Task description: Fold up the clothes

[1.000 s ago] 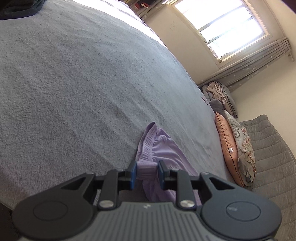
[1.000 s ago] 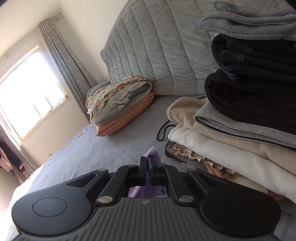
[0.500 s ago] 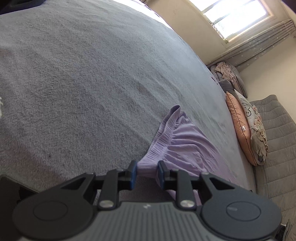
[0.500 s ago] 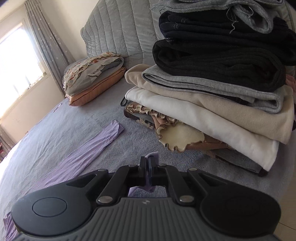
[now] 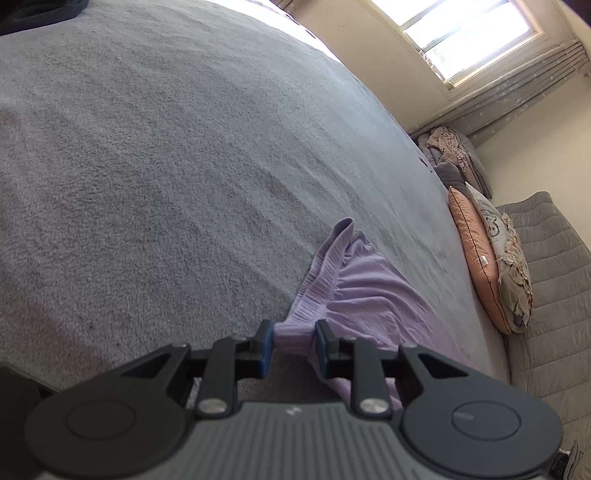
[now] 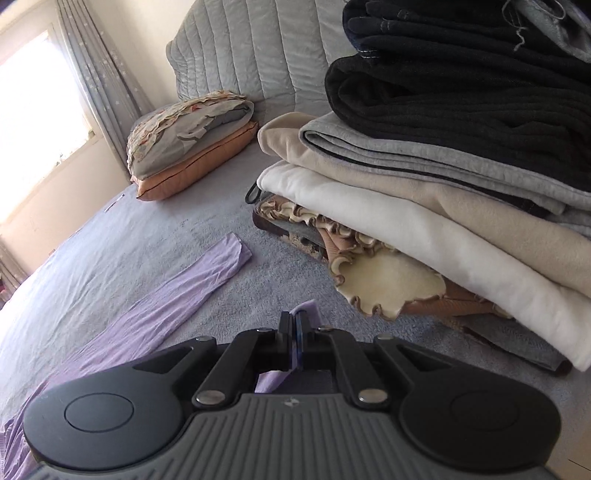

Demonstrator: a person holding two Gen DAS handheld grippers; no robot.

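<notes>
A: Lilac knit, thin and limp. One garment, the lilac trousers (image 5: 365, 295), flat on the grey bedspread (image 5: 166, 166). Left side first: the left gripper (image 5: 293, 341) has its blue pads part-closed on the bunched ribbed waistband, cloth pinched between them.

B: Why bunched?

A: My reading: elastic gathers, so the jaws stand a little apart around a thick wad. Holding the waist end keeps that edge anchored low on the bed while the other end is set down.

B: And across to the right?

A: One trouser leg (image 6: 177, 295) lies stretched out long on the bedspread toward the pillows. The right gripper (image 6: 295, 338) is squeezed nearly fully together on a thin lilac tab, which looks like the second leg's cuff, though most of that cloth is hidden under the tool.

B: Purpose of that grip?

A: Probably to lay the two legs side by side or on top of each other before folding lengthwise. A judgement only.

B: Counts?

A: Two grippers, both gripping the same garment. Two pillows (image 6: 192, 147) stacked by the quilted headboard (image 6: 258, 55): orange beneath, patterned grey above. One tall pile of folded clothes (image 6: 443, 166) far right; I count about seven layers, dark on top, cream and beige below, a frilled piece at the base. One window (image 5: 476, 33).

B: Stage?

A: Early; the trousers are spread out, no fold made yet.
</notes>
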